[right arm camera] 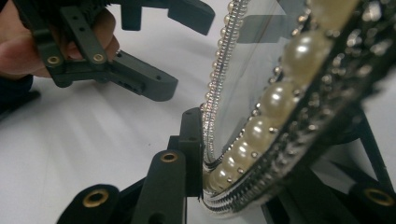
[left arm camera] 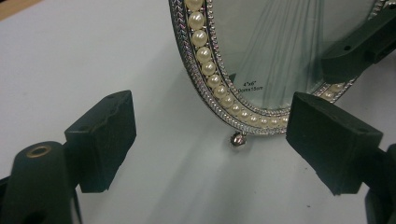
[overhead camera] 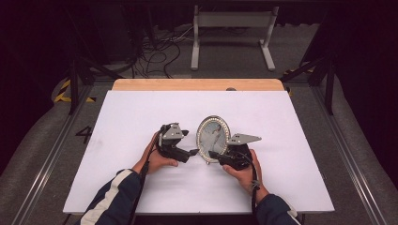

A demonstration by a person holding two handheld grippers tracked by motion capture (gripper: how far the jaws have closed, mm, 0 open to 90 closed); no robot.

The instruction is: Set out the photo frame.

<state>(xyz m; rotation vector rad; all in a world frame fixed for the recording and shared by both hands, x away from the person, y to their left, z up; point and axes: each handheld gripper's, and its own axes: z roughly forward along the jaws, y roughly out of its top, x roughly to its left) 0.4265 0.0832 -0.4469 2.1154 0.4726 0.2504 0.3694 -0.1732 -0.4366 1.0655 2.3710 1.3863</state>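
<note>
right hand-held gripper (overhead camera: 217, 154) clamps pearl frame (overhead camera: 213, 137) rim | left hand-held gripper (overhead camera: 192, 152) released, just beside | frame upright on surface (overhead camera: 131, 117) | left grasp pending

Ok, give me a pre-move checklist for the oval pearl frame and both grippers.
1. Right gripper clamped on the picture frame: ok; in the right gripper view a jaw presses the frame's lower rim.
2. Frame upright on the table: ok, it stands on its lower edge.
3. Left gripper jaws open: ok, nothing sits between them.
4. Left gripper clear of the frame: ok, apart from it.
5. Frame's small ball foot on the table: cannot tell.
6. Glass unbroken: ok where visible.
</note>
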